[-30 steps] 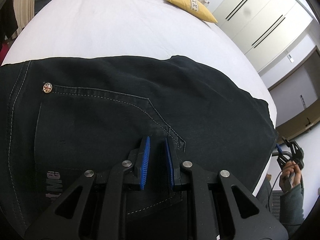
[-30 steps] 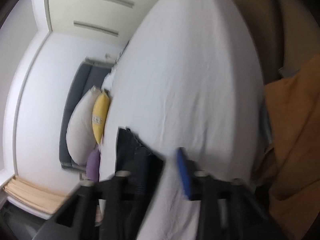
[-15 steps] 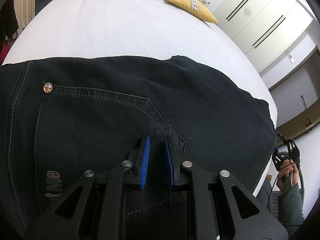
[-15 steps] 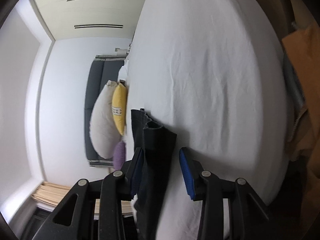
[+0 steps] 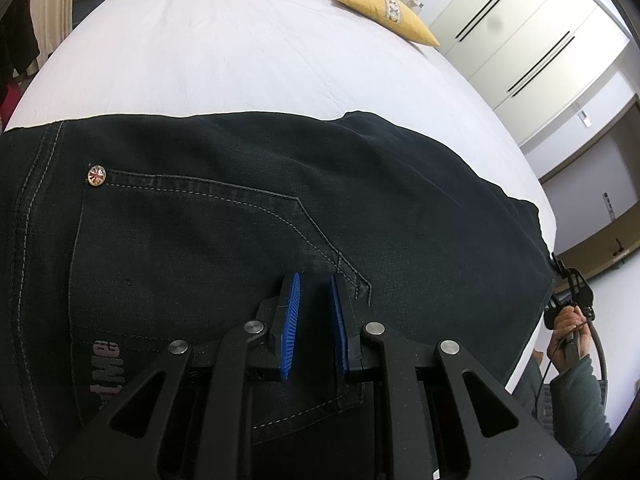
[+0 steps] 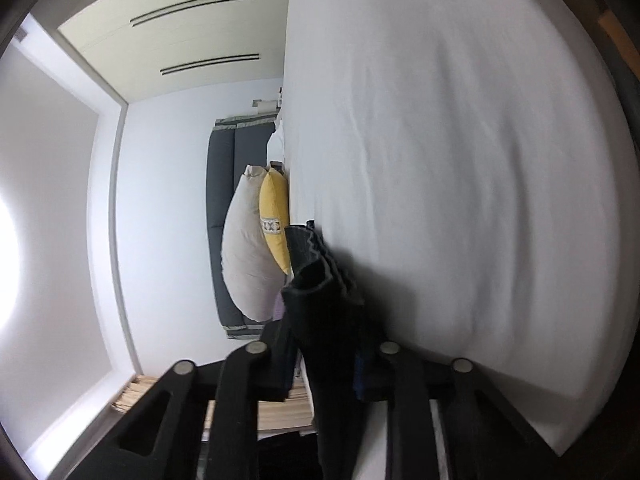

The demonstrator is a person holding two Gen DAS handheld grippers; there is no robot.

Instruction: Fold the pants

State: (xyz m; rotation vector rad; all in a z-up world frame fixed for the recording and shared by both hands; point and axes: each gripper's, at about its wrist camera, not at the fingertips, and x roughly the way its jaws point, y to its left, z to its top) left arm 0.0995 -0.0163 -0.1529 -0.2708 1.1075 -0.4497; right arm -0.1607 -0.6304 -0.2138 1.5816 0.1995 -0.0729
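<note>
One pair of black pants [image 5: 248, 216], its pocket lettering unreadable, lies flat on the white bed [image 5: 224, 60] beneath the left gripper [image 5: 314, 312], fingers nearly shut and empty, while the right gripper [image 6: 326, 364] closes on a hem.

L cam close above pants [image 5: 280, 208]; R cam rolled, prob. bed-level; both share bed [image 5: 224, 60].

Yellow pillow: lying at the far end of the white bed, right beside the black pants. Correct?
Not quite. The yellow pillow does lie at the far end of the white bed, but it is well apart from the black pants, with bare sheet between them. The left wrist view shows it.
</note>
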